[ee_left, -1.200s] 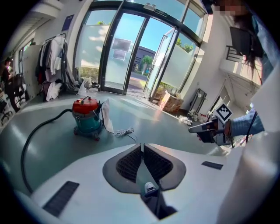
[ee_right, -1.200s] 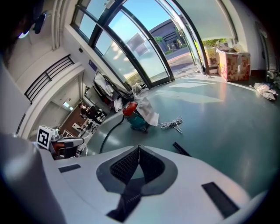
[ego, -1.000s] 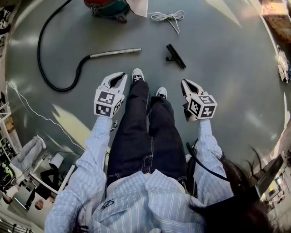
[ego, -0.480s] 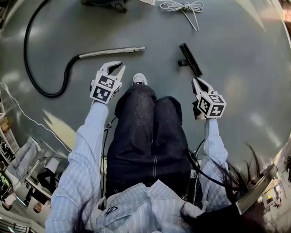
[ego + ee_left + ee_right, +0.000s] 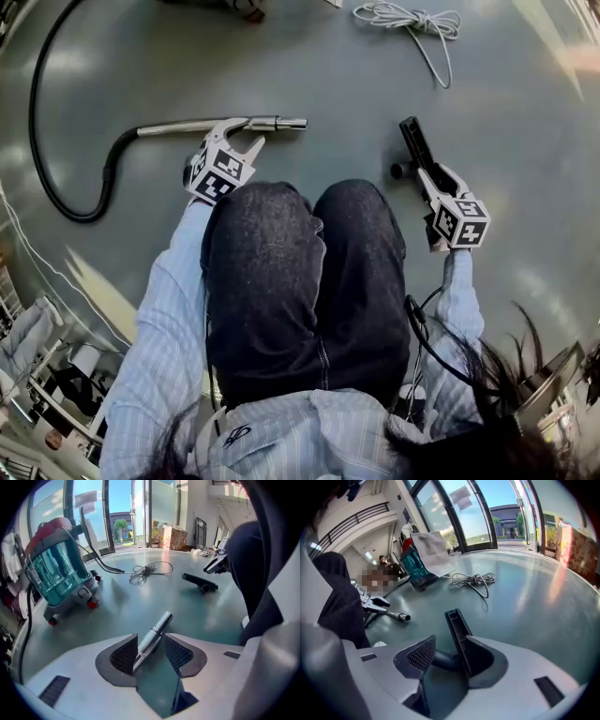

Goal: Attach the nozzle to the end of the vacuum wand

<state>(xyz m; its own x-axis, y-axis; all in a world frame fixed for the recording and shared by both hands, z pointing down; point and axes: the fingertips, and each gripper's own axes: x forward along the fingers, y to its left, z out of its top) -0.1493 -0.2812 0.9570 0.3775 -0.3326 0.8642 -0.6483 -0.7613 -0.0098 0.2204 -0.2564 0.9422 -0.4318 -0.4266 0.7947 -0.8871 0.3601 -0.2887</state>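
Straddling the vacuum wand, the left gripper has its jaws apart; they have just been opening, and the metal tube lies between the ribbed pads, close to one of them but not squeezed. The right gripper is in the same state. Its jaws have also just been opening, and they stand wide around the short round neck of the black nozzle, whose flat bar runs up past one jaw without being clamped. Both parts lie on the floor, well apart. The wand is ahead of the person's left knee with its open end pointing toward the nozzle, which sits ahead of the right knee. From the wand's other end the dark hose loops away toward the floor's left edge. The teal canister stands beyond it, and a coiled pale cord lies near the far edge. Judged from this, nothing of the joining is done, since neither part is lifted or held. What is left is closing on each piece, raising them, lining the nozzle's neck up with the wand's end and pushing it on.
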